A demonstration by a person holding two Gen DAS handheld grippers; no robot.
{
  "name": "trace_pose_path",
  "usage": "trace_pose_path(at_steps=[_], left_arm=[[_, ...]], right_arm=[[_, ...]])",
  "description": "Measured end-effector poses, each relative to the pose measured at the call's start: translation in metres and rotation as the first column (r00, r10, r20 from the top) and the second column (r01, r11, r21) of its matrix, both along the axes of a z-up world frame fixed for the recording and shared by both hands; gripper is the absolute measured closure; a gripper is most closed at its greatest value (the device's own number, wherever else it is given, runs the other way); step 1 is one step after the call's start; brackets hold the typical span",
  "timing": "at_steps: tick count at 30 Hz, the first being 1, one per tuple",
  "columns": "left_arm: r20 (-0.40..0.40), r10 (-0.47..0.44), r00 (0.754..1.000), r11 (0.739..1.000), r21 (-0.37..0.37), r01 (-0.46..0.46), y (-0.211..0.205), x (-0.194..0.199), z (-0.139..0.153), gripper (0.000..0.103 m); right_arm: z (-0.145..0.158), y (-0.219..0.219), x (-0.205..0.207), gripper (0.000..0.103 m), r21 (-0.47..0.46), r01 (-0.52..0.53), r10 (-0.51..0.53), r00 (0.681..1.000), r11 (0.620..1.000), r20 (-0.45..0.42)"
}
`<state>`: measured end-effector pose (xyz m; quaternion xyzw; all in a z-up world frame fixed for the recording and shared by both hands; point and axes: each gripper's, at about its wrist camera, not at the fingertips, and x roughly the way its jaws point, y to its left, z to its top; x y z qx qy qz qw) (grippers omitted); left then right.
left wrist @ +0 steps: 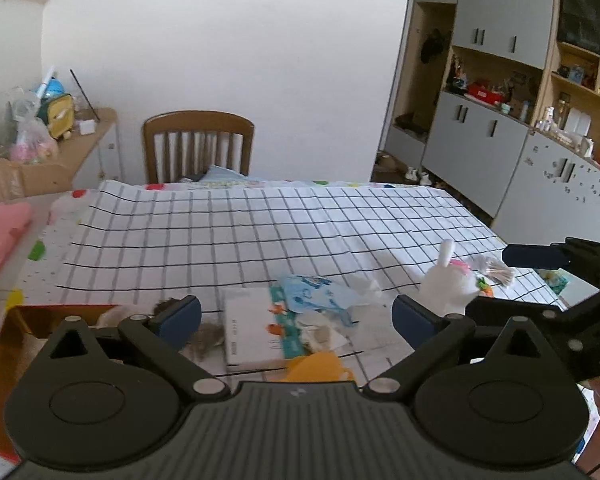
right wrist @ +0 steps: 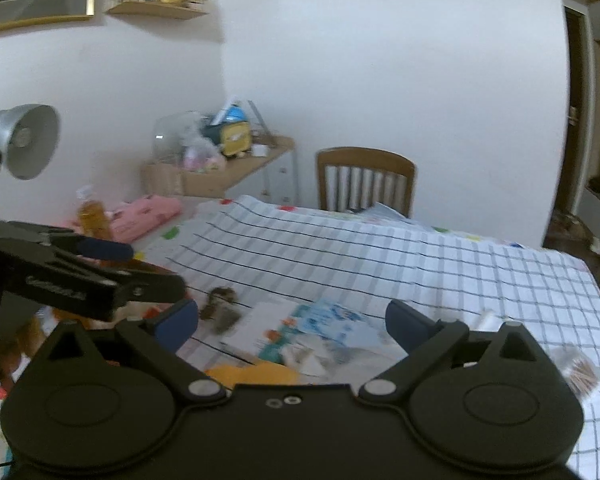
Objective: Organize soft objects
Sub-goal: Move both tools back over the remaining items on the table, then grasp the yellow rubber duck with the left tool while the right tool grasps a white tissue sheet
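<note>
A pile of small things lies on the checked tablecloth (left wrist: pixel 260 232) at the near edge. It holds a white booklet (left wrist: pixel 248 332), a light blue pouch (left wrist: pixel 320 294), an orange soft piece (left wrist: pixel 320 366), a grey furry toy (left wrist: pixel 208 338) and a white plush rabbit (left wrist: pixel 446 284). My left gripper (left wrist: pixel 296 320) is open and empty above the booklet. My right gripper (right wrist: pixel 292 328) is open and empty over the blue pouch (right wrist: pixel 336 322). The furry toy (right wrist: pixel 222 310) lies to its left. The orange piece (right wrist: pixel 252 374) sits just below it.
A wooden chair (left wrist: pixel 198 144) stands at the table's far side. A brown box (left wrist: pixel 24 332) sits at the near left. A pink cushion (left wrist: pixel 0 236) lies at the left. A cluttered shelf (left wrist: pixel 60 136) and cabinets (left wrist: pixel 500 120) line the walls. A packet of sticks (left wrist: pixel 496 270) lies at the right.
</note>
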<state>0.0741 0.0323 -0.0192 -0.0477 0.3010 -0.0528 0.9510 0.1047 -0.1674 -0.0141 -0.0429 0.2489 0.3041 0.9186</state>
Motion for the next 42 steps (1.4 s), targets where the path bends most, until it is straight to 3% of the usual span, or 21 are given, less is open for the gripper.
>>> trace_pose_path(at_steps=[6, 12, 27, 34, 38, 42], left_arm=[[-0.042, 0.008, 0.999, 1.0, -0.004, -0.008, -0.016, 0.015, -0.023, 0.001], [-0.098, 0.009, 0.995, 1.0, -0.028, -0.011, -0.024, 0.03, -0.05, 0.001], [-0.192, 0.023, 0.981, 0.998, 0.069, -0.01, -0.044, 0.061, -0.102, 0.001], [-0.223, 0.04, 0.974, 0.995, 0.102, -0.018, -0.044, 0.07, -0.119, 0.002], [-0.253, 0.049, 0.966, 0.992, 0.122, -0.018, -0.046, 0.074, -0.127, 0.018], [-0.254, 0.047, 0.966, 0.991, 0.133, -0.014, -0.047, 0.075, -0.131, 0.019]], right_arm=[[-0.025, -0.018, 0.018, 0.003, -0.059, 0.036, -0.038, 0.998, 0.998, -0.045], [-0.053, -0.026, 0.036, 0.01, -0.115, 0.028, -0.041, 0.993, 0.993, -0.108], [-0.105, -0.01, 0.07, 0.022, -0.235, -0.09, 0.044, 0.98, 0.968, -0.194], [-0.119, 0.0, 0.081, 0.026, -0.297, -0.104, 0.051, 0.982, 0.949, -0.181], [-0.128, 0.004, 0.085, 0.029, -0.327, -0.112, 0.051, 0.981, 0.938, -0.189], [-0.133, 0.007, 0.089, 0.036, -0.342, -0.111, 0.045, 0.98, 0.933, -0.196]])
